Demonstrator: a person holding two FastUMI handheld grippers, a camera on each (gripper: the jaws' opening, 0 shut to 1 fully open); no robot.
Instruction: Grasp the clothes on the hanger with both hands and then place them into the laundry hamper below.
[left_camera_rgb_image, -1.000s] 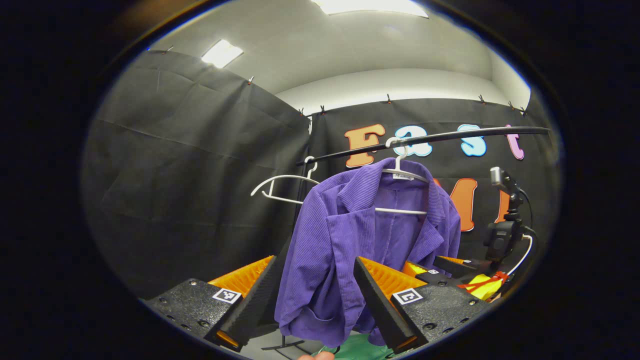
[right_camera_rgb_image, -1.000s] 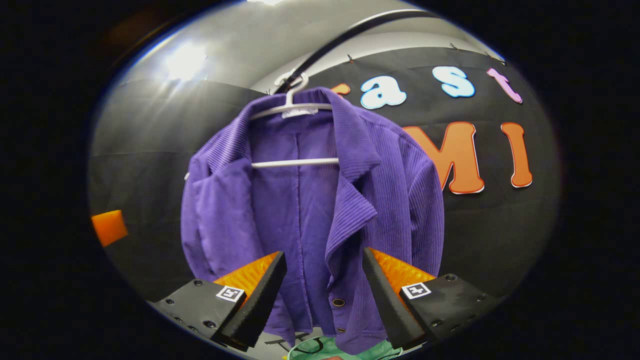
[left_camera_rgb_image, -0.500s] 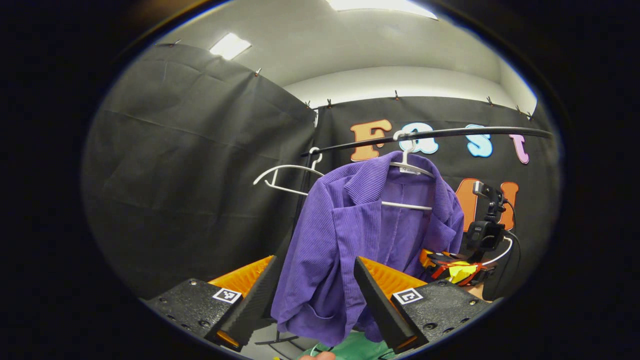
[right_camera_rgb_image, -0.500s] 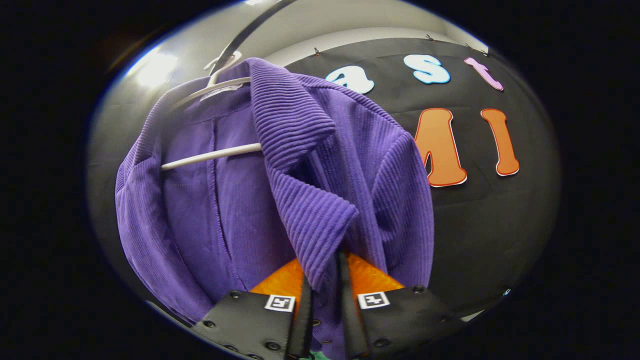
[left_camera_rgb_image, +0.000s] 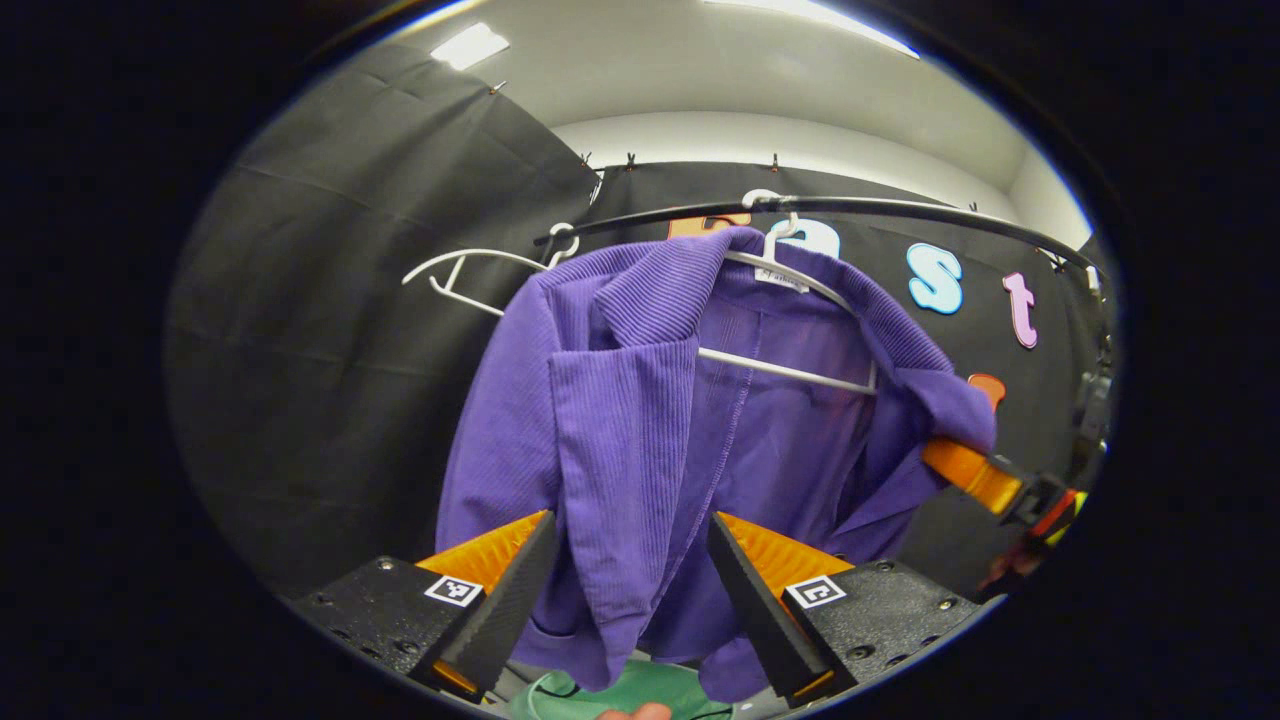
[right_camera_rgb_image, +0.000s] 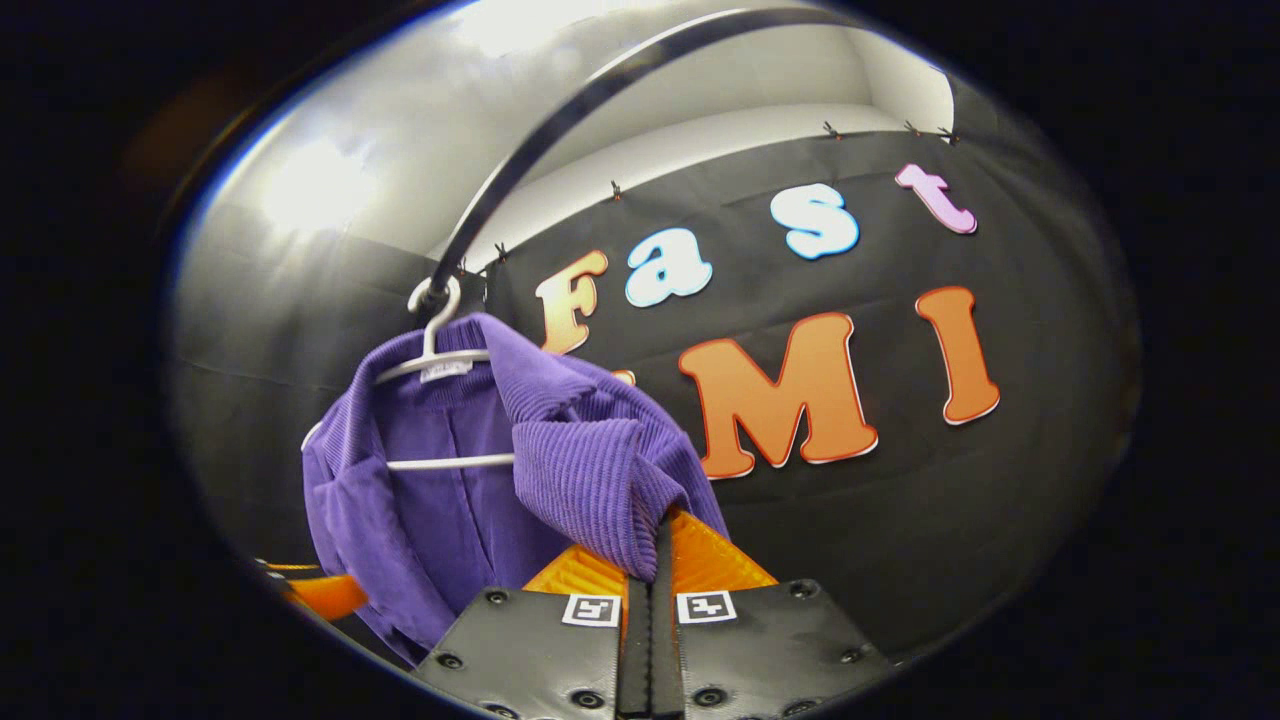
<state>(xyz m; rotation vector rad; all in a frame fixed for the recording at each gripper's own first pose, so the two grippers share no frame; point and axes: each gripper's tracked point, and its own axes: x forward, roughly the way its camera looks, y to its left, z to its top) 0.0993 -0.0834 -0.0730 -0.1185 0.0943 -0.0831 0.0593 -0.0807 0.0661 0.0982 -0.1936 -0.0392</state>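
Jacket (left_camera_rgb_image: 640, 420) hangs on its hanger (left_camera_rgb_image: 790, 370); my right gripper (right_camera_rgb_image: 652, 545) pinches one lapel to pull it free, my left gripper (left_camera_rgb_image: 625, 580) spread wide around the other front edge.

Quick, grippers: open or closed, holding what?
Left gripper: open, jacket front hanging between its fingers.
Right gripper: closed on the jacket's lapel.

Looks like a staged recording booth, not anyone's home: black cloth walls (left_camera_rgb_image: 330, 330) are hanging clipped up behind a bare clothes rail (left_camera_rgb_image: 900, 212), and office-style ceiling light panels (left_camera_rgb_image: 470, 45) are glowing above that rail.
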